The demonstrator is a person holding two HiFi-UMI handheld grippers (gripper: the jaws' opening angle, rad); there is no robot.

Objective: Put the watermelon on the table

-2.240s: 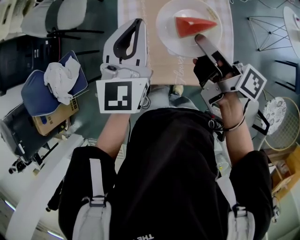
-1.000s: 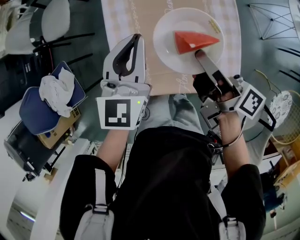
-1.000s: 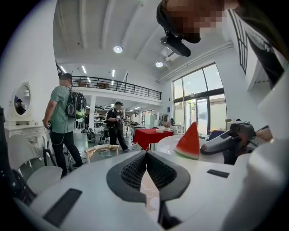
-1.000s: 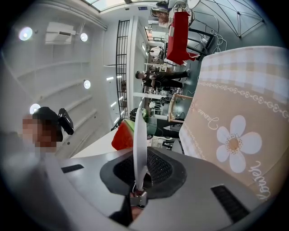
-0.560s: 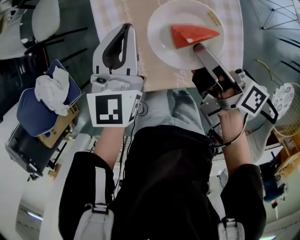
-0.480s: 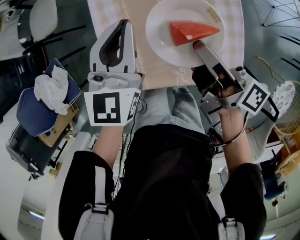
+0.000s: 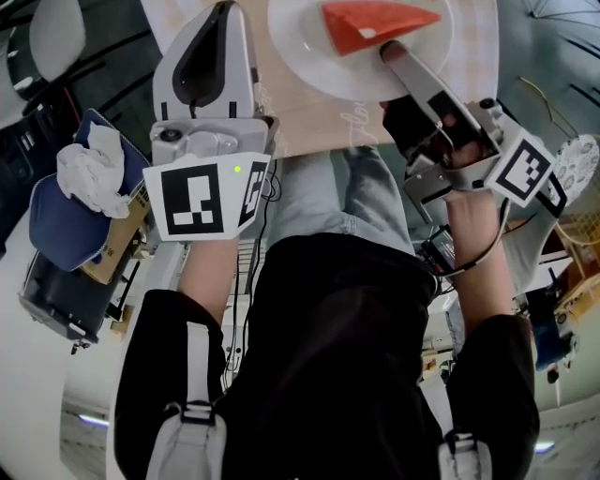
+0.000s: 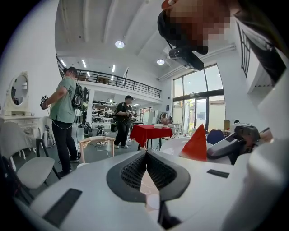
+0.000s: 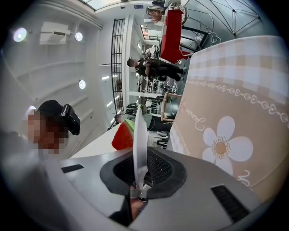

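Note:
A red watermelon wedge [image 7: 370,23] with a green rind lies on a white plate [image 7: 309,47] over the beige flowered tablecloth [image 7: 309,112]. My right gripper [image 7: 386,49] is shut on the plate's near rim. In the right gripper view the plate [image 9: 140,131] runs edge-on into the gripper [image 9: 139,158], with the wedge [image 9: 123,135] behind it. I cannot tell whether the plate touches the cloth [image 9: 226,135]. My left gripper [image 7: 223,11] hovers left of the plate, shut and holding nothing. In its own view the gripper [image 8: 145,154] has its tips together, and the wedge [image 8: 197,144] stands to the right.
A blue cushion [image 7: 56,211] with a crumpled white cloth [image 7: 89,169] on it sits on a cardboard box [image 7: 117,234] at the left. Two people [image 8: 63,117] stand in the room behind, near a red-covered table [image 8: 151,131]. A white chair [image 8: 22,167] is close on the left.
Both grippers have sunk, and the plate with the wedge has come down with the right one toward the tablecloth. The right gripper's hold on the rim is unchanged.

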